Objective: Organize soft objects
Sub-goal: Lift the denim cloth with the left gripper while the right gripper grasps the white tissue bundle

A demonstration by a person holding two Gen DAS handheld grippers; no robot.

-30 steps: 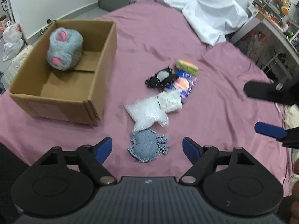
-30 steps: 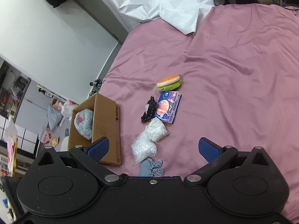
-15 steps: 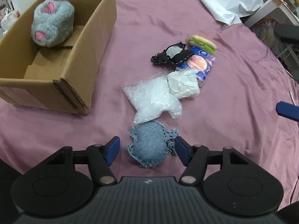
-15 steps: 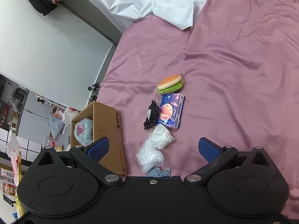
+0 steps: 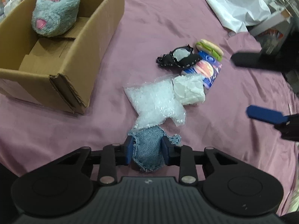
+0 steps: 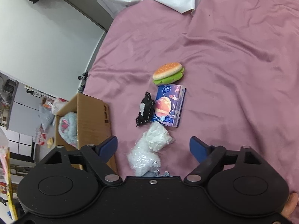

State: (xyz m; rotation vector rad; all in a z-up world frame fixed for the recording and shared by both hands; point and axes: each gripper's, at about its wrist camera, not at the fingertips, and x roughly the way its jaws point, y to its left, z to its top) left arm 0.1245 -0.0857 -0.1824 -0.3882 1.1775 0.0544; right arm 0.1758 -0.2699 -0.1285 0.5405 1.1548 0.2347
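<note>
With the left gripper (image 5: 146, 150) jaws closing on the denim pad (image 5: 148, 149), grip firmly, lift clear of the bag (image 5: 156, 102); right gripper (image 6: 153, 146) jaws apart, narrowing, empty.

black two-finger grippers (image 5: 146, 150), blue pads (image 6: 107, 145), round pivot discs, silver screws

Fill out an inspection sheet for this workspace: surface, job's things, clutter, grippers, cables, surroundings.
Surface: pink bedsheet, wrinkled.
Job's things: denim pouch; bubble wrap bag; white wad; black pouch; tissue pack; burger toy; grey plush in cardboard box.
Clutter: white sheet.
Grippers: left gripper closing, pads pressing denim pouch; right gripper closing, nothing gripped.
Cables: nothing seen.
Surroundings: wall, shelves, bags.
</note>
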